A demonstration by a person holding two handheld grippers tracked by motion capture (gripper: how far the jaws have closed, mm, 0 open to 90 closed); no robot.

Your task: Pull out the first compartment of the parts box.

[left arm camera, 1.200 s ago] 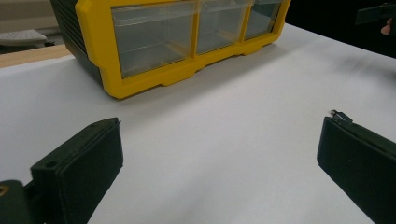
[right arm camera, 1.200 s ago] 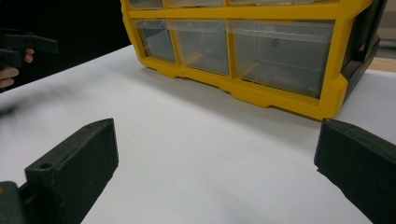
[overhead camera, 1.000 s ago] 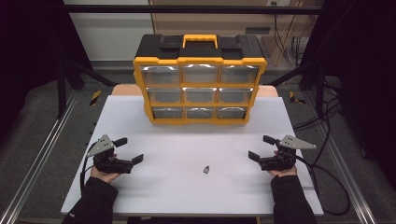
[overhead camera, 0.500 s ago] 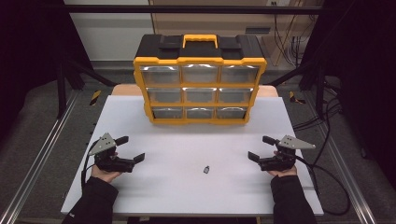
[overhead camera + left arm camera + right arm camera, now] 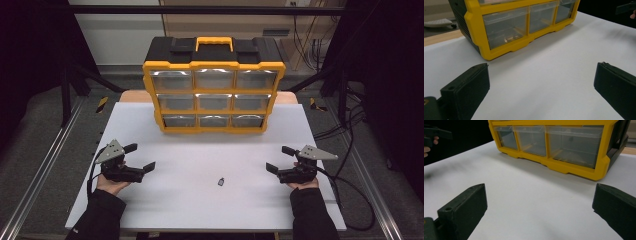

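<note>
High view. Yellow-and-black drawer organiser [image 5: 214, 85] stands upright at the far middle of the white bench [image 5: 150, 210], drawer fronts facing the person, so all nine clear drawers are reachable from the near side. All drawers look pushed in. A small dark part [image 5: 220, 181] lies alone on the bare bench, near the front, roughly midway between the two hands and a little closer to the right one; too small to say what it is. Left gripper [image 5: 139, 156] rests low at the near left, right gripper [image 5: 280, 159] at the near right, both well apart from the part and from the organiser, fingers released and spread, nothing between them. Symmetrical parked posture: reads as a ready stance, with the part placed centrally where either hand could take it.

Left gripper view. Two black fingers [image 5: 465, 90] stand wide apart over empty white surface, aimed toward the organiser's bottom row [image 5: 506, 27]. Something small and brownish sits inside the nearest drawer; cannot tell what.

Right gripper view. Fingers [image 5: 462, 211] likewise spread, holding nothing, pointed at the bottom row [image 5: 574, 145] from the other side. The other hand shows at far upper left.

Judgement: picking up the small part is likely the first step, with a drawer as its probable destination.
</note>
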